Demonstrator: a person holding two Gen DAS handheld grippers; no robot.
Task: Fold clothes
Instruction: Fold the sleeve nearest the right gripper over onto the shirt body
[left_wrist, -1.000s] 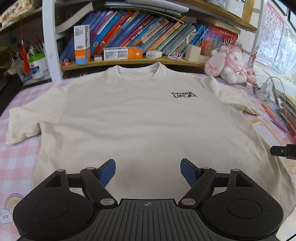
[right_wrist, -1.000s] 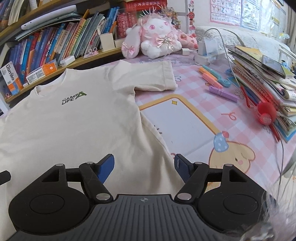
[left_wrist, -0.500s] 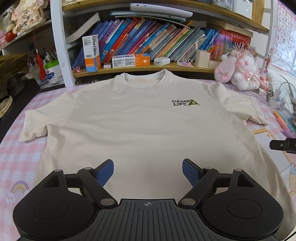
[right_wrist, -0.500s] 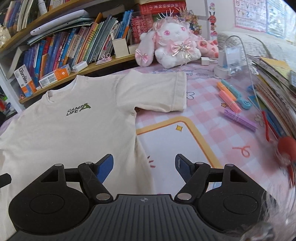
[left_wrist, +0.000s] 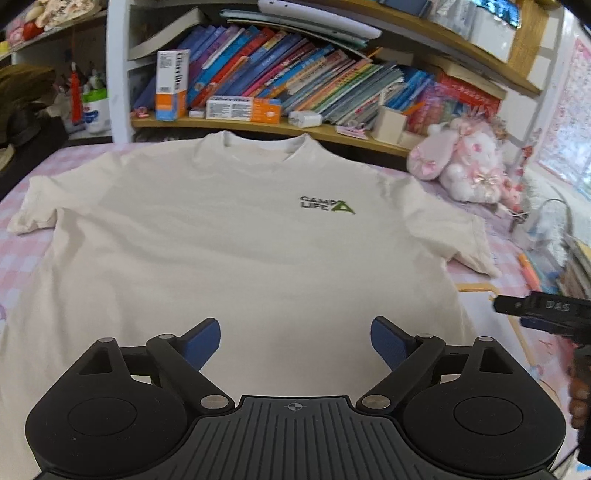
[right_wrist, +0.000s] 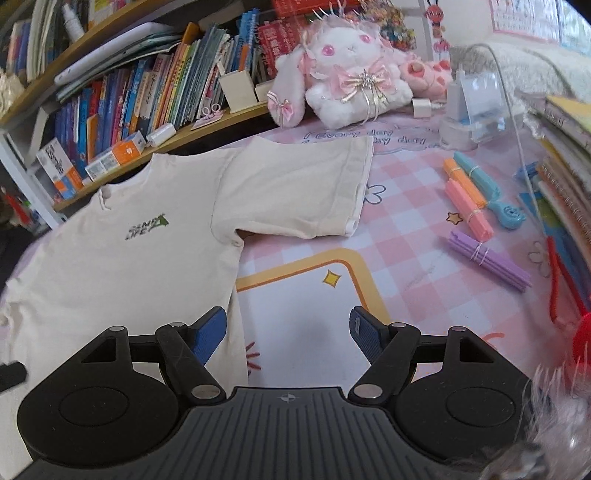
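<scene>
A cream T-shirt (left_wrist: 236, 251) lies flat, front up, on the pink checked bench (right_wrist: 406, 236). The left claw (left_wrist: 295, 343), jaws just widening and empty, hangs over its lower middle. The right claw (right_wrist: 288, 332) gapes empty astride the shirt's side edge, open mat beside it.

The T-shirt (left_wrist: 229, 236) is soft matt cream cloth, smooth across the chest, with a ribbed collar and a flat printed logo (left_wrist: 325, 205). The mat (right_wrist: 399, 236) under it looks like smooth printed plastic with a slight sheen. The left gripper (left_wrist: 295, 341) and the right gripper (right_wrist: 288, 330) are matt black plastic with ridged bodies, small bright metal pins, and blue fingers (right_wrist: 210, 330) with a fine textured face. The shelf (left_wrist: 258, 127) along the mat's far edge is pale wood, holding glossy paper books (left_wrist: 295, 85). The rabbit toy (right_wrist: 351, 70) is fluffy plush with satin bows.
</scene>
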